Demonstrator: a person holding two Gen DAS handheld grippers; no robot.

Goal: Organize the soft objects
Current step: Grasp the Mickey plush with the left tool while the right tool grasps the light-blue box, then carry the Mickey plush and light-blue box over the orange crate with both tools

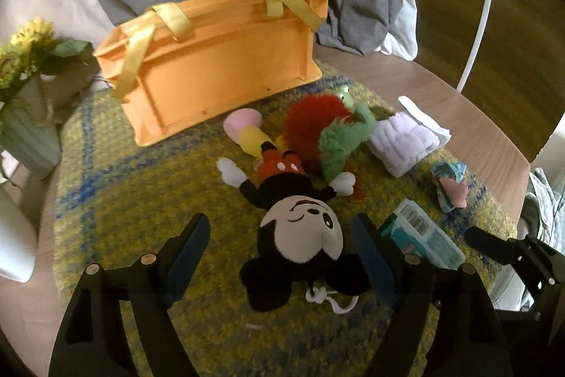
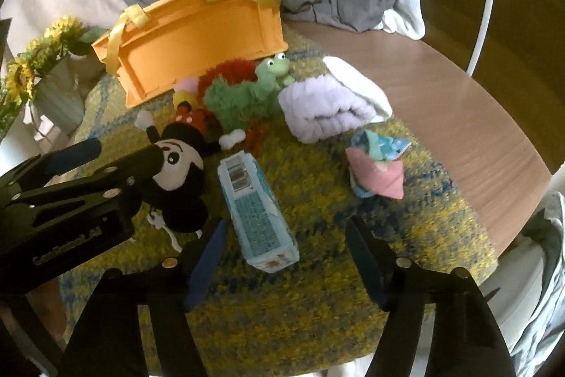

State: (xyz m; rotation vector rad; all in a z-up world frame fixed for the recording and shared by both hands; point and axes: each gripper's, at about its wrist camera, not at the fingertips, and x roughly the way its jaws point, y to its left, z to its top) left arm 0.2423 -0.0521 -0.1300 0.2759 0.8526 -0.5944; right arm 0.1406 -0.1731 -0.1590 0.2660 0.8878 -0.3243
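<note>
We have the left gripper (image 1: 279, 257) spread wide around the head of the mouse plush (image 1: 300, 232), which lies face-up on the yellow-and-blue mat (image 1: 141, 200) with its legs pointing toward the orange bin (image 1: 212, 59). The 2 fingers stand apart on either side of the head — nothing is clamped yet. Our right gripper (image 2: 286, 257) is also spread open, hanging over the mat with the tissue pack (image 2: 257, 211) between and just ahead of its fingers, holding nothing.

The step in hand, as we judge it, is taking the mouse plush for the bin. To do it well, we should lower until the pads bracket the head at its widest part, then close firmly — soft stuffing gives, so a shallow pinch may slip. The green frog plush (image 1: 339, 143) and the red fuzzy toy (image 1: 310, 122) touch the mouse's body, so we should lift straight up to avoid dragging them. The lilac towel (image 1: 402, 140) and the small folded cloth (image 1: 450, 186) lie apart to the right.
</note>
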